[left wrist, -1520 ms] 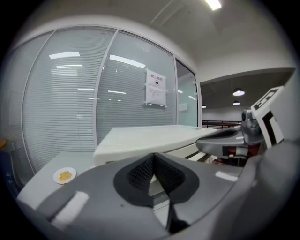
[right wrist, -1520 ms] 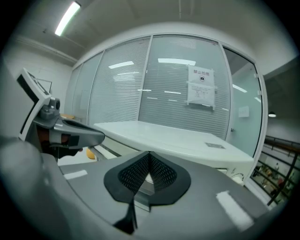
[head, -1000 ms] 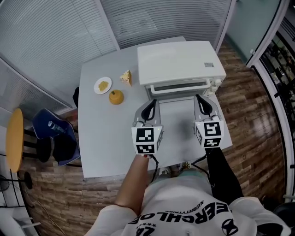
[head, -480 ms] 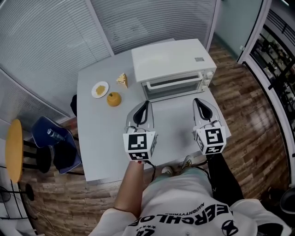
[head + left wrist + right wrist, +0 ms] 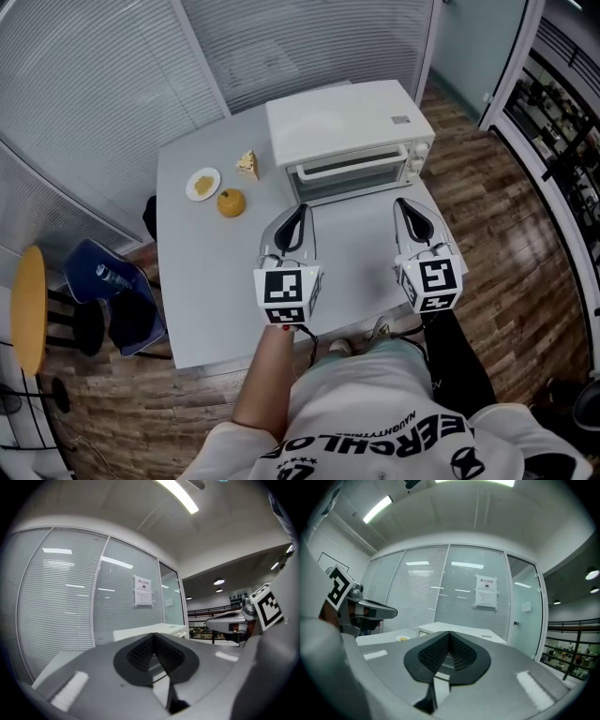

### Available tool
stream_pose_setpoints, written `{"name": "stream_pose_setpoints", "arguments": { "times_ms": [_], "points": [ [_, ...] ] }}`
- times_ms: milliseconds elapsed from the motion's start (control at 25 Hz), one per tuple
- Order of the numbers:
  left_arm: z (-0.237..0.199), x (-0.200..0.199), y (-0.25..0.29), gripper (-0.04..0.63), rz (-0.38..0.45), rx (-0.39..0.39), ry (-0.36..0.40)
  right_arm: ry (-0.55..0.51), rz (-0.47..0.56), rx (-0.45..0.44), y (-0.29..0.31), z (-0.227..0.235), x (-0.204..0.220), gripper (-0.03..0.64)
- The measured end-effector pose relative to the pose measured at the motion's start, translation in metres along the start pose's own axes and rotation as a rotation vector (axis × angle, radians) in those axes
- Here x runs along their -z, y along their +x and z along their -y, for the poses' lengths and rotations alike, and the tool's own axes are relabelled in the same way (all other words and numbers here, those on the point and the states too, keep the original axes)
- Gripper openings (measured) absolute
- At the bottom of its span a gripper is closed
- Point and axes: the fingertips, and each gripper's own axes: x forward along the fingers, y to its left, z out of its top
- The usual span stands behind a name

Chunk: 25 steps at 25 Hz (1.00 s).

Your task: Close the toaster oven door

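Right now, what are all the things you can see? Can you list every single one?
toaster oven: one, white, at the back of the table, door looks shut
table: one, grey, under the food and the oven
plate: one, white with yellow food on it, left of the toaster oven
food wedge: one, pale yellow, between plate and oven
round fruit: one, orange-yellow, just in front of the plate
chair: one, blue, on the floor left of the table
stool: one, yellow seat, far left
left gripper: one, grey, jaws together, empty
right gripper: one, grey, jaws together, empty
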Motion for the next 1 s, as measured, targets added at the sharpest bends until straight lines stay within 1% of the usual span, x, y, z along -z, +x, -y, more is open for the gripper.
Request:
{"name": "stream_pose_setpoints", "arguments": {
  "times_ms": [120, 600, 1000],
  "points": [
    [-0.001, -0.001, -0.003, 0.054, 0.004, -0.003, 0.001, -0.017, 0.002, -0.006, -0.001, -0.003, -0.002, 0.000],
    [0.000, -0.003, -0.002, 0.054, 0.004, 0.003, 0.007, -0.029, 0.024, -0.004, -0.003, -0.005, -0.008, 0.000],
    [0.004, -0.006, -0.005, 0.054, 0.020, 0.010, 0.012, -0.040, 0.035, -0.012, -0.005, -0.009, -0.012, 0.000]
  ]
}}
